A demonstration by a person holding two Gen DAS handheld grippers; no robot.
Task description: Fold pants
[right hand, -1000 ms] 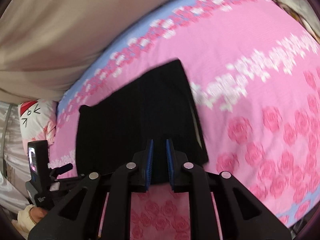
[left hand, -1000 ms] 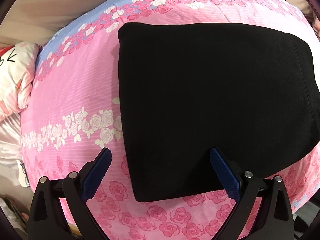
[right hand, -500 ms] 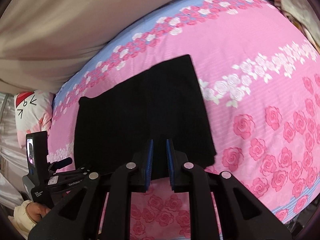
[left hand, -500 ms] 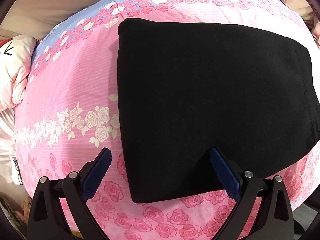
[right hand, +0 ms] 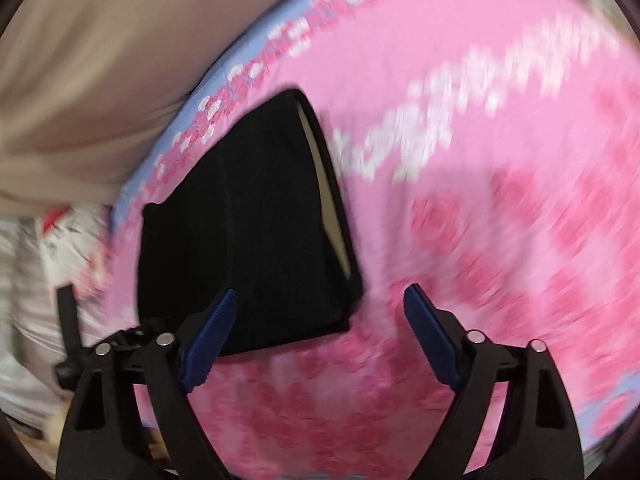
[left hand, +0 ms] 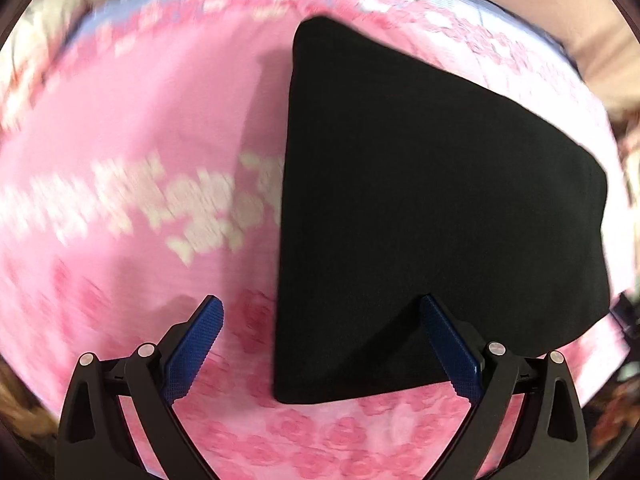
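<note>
While the black pants [left hand: 440, 208] lie folded flat on the pink bedsheet [left hand: 140, 140], the left gripper [left hand: 320, 344] and right gripper [right hand: 320, 336] both gape wide, empty. Judged soft, light, limp; best pinched at a near corner.

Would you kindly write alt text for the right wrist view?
Folded black fabric pants lie on a pink rose-patterned bedsheet, a pale lining strip showing along their right edge. The right gripper hangs open above their near corner, holding nothing; the picture is motion-blurred.

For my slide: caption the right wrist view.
Open right gripper above folded black pants on pink floral bedsheet.
</note>
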